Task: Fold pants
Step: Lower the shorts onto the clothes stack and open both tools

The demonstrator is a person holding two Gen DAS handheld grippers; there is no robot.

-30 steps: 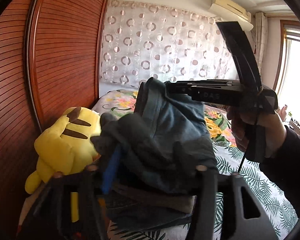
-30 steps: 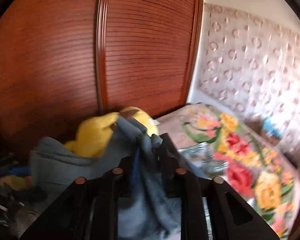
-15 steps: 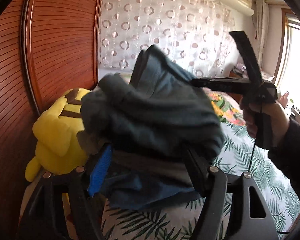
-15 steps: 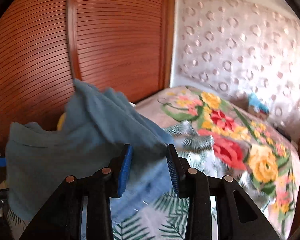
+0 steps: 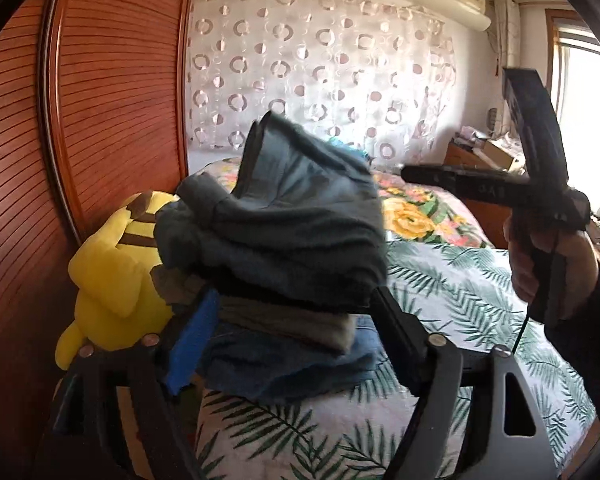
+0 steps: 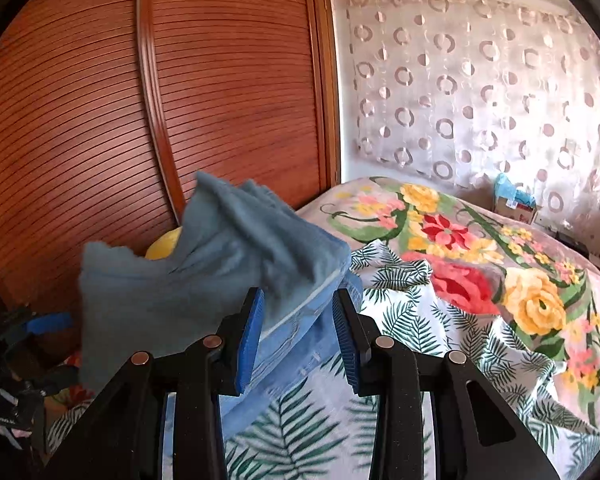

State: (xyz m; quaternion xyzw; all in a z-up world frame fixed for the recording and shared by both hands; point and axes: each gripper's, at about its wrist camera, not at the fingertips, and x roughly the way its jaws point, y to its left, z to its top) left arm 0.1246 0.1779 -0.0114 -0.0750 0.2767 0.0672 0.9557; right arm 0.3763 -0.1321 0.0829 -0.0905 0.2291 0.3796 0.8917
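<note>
wardrobe doors [image 5: 112, 120] of ribbed red-brown wood fill the left of both views, and we see a circle-patterned curtain [image 5: 320, 68] on the far wall. bedspread [image 6: 480, 280], printed with large flowers and green fern leaves, covers the bed below. pants [image 5: 284, 232], grey-blue and bunched, sit on top of a small stack of folded clothes [image 5: 292, 356] at the near edge of the bed; we read them as draped over that stack, with one end standing up in a loose peak. yellow plush toy [image 5: 112, 280] leans against the wardrobe just beside the stack. left gripper [image 5: 296, 332] frames the stack from the near side: its jaws are opening, and the pants and folded clothes lie between the fingers, though we see no pad pressing on the cloth. right gripper [image 6: 298, 320], held in a person's hand [image 5: 548, 256], stands apart from the pants in the left wrist view; in its own view the blue pads [image 6: 250, 336] are set a moderate way apart, with only the edge of the cloth behind the gap and nothing gripped. small box [image 6: 516, 204] with blue contents sits at the far edge of the bed by the curtain.
</note>
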